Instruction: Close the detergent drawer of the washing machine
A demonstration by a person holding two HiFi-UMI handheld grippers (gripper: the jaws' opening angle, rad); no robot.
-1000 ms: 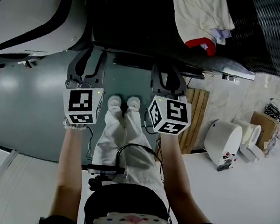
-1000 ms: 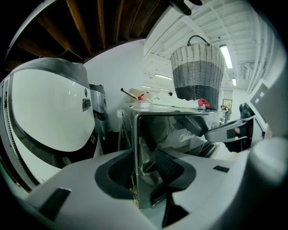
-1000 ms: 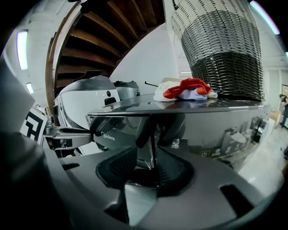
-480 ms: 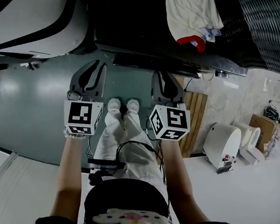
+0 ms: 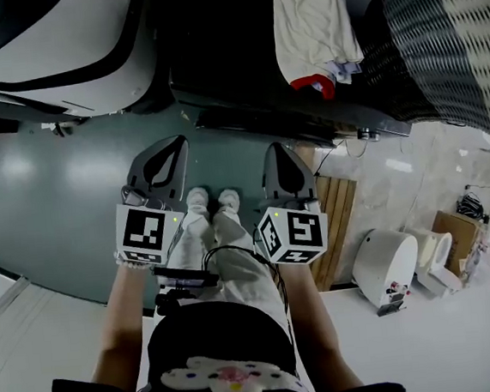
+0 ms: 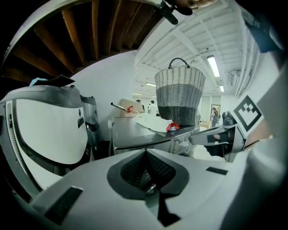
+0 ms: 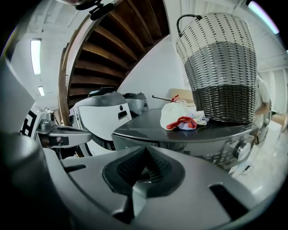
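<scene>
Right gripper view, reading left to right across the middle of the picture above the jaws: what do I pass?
left gripper → white machine → bundle of clothes → woven basket

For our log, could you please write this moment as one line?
left claw: just shut, empty | right claw: just shut, empty | washing machine: untouched
</scene>
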